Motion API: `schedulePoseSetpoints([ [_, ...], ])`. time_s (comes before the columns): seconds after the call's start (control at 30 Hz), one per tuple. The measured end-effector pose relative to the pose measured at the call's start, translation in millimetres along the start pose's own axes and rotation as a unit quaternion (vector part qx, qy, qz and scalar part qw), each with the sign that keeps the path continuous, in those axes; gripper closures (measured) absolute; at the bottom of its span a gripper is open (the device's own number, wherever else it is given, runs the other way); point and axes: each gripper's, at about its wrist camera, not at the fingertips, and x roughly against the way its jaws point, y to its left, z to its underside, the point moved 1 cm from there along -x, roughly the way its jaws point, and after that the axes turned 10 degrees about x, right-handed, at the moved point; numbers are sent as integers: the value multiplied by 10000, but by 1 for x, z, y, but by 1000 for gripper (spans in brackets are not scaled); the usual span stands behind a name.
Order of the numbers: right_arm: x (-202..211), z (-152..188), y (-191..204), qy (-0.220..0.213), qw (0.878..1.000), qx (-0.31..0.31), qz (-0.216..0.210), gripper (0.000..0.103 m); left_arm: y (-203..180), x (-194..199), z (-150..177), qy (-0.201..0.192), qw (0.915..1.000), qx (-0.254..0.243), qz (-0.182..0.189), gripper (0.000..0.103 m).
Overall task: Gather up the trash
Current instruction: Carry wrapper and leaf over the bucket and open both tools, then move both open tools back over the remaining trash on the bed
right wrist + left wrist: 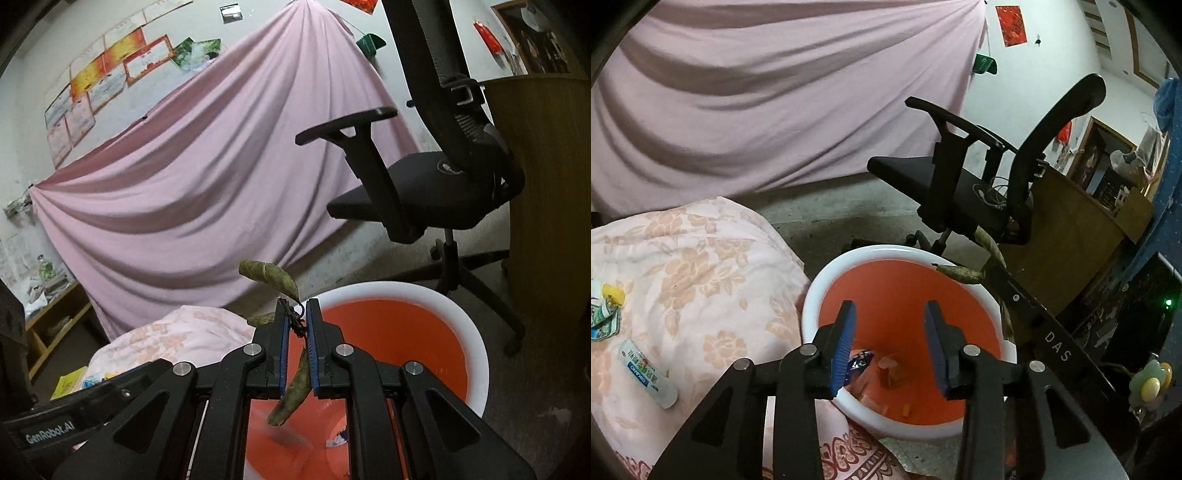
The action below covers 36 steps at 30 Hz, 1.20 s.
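An orange bin with a white rim [812,291] stands on the floor beside the floral quilt [694,266]. It also shows in the right wrist view [476,354]. My left gripper [890,332] is open and empty above the bin, over a wrapper [858,363] and scraps inside. My right gripper [295,321] is shut on a twig with dried leaves [273,275], held over the bin's left rim. The leaves also show in the left wrist view [960,273] at the bin's far rim. A white tube [646,373] and a crumpled packet [604,317] lie on the quilt.
A black office chair [975,177] stands just behind the bin, beside a wooden cabinet [1071,236]. A pink sheet [207,162] hangs over the back wall. A low shelf [55,314] stands at the left. A dark case [1137,317] stands at the right.
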Motion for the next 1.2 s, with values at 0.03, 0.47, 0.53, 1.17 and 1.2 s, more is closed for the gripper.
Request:
schedulePoseSetpoints([
  [0.03, -1, 1, 1, 36, 10000, 16, -8, 94, 1, 1, 0, -14, 10000, 19, -13, 70],
  [0.47, 10, -9, 22, -466, 9988, 117, -120, 34, 29, 54, -5, -916, 9950, 192, -358, 49],
  [0.53, 17, -12, 28, -735, 9971, 123, -166, 23, 35, 67, -5, -1203, 9916, 260, -408, 42],
  [1.17, 53, -24, 105, -1990, 9748, 748, -675, 0, 91, 173, 17, -2956, 9403, 351, -1652, 4],
  [1.2, 54, -24, 109, -2021, 9739, 769, -687, 0, 94, 177, 18, -2996, 9382, 350, -1695, 4],
])
